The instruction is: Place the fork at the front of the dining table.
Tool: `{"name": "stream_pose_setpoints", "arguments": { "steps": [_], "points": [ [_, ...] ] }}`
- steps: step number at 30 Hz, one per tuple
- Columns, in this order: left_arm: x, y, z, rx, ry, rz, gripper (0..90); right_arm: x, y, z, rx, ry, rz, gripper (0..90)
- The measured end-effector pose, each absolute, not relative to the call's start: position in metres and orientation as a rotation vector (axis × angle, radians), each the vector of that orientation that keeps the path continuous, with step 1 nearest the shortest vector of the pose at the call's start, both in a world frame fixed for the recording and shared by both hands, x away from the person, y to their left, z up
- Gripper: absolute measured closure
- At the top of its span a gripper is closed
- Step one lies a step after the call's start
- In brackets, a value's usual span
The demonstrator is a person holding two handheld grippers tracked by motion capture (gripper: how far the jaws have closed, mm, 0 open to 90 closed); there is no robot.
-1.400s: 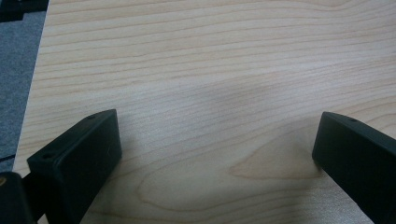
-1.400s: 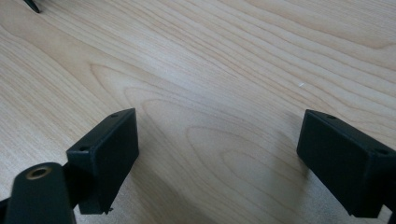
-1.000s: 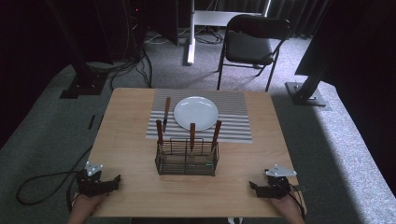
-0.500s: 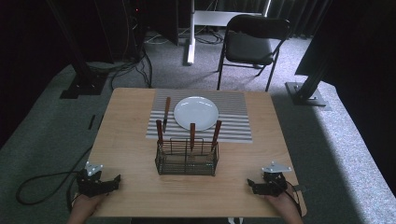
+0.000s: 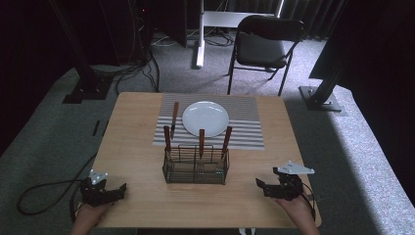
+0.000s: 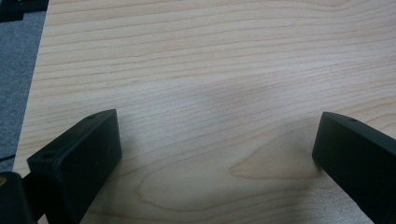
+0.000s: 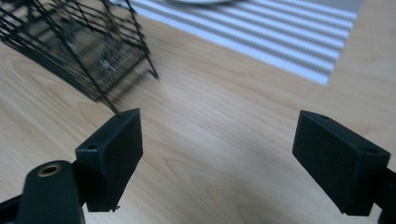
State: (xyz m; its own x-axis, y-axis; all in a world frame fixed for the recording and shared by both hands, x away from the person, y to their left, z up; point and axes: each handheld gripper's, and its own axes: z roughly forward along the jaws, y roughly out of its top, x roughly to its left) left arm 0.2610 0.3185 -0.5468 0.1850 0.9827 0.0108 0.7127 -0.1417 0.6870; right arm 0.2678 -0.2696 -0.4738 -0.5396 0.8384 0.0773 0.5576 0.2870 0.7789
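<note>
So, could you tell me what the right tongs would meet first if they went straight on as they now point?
Probably the wire basket, at its near corner: the right tongs stand open over bare table, aimed toward it, though depth is unclear.

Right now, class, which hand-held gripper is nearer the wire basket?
Right. The right hand-held gripper sits just right of the wire basket; the left hand-held gripper is farther off, front-left.

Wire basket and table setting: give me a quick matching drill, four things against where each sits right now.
Things:
1. wire basket
2. plate
3. loose utensil
4. right gripper

Places:
A. on the striped placemat
B. flat on the mat, just left of the plate
C. near the table's front right corner
D. mid-table in front of the mat, three wooden handles upright in it

Pairs: 1-D, 2-A, 3-B, 4-C
</note>
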Motion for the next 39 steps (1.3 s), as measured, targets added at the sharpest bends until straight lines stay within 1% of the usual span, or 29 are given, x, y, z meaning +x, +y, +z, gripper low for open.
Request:
{"name": "stream_pose_setpoints", "arguments": {
  "steps": [10,17,20,22,39],
  "points": [
    [0.261,0.319,-0.547,1.92,1.584,0.644,1.1,0.271,-0.247,-0.434,1.17,2.191,1.18,15.6],
    [0.261,0.319,-0.547,1.92,1.584,0.644,1.1,0.277,-0.23,-0.417,1.123,2.205,1.226,15.6],
    [0.261,0.319,-0.547,1.92,1.584,0.644,1.1,0.279,-0.221,-0.413,1.098,2.204,1.248,15.7],
    [0.261,0.319,-0.547,1.921,1.584,0.644,1.1,0.28,-0.214,-0.41,1.085,2.21,1.259,17.4],
    [0.261,0.319,-0.547,1.921,1.584,0.643,1.1,0.29,-0.161,-0.399,0.994,2.234,1.337,18.1]
  ]
}}
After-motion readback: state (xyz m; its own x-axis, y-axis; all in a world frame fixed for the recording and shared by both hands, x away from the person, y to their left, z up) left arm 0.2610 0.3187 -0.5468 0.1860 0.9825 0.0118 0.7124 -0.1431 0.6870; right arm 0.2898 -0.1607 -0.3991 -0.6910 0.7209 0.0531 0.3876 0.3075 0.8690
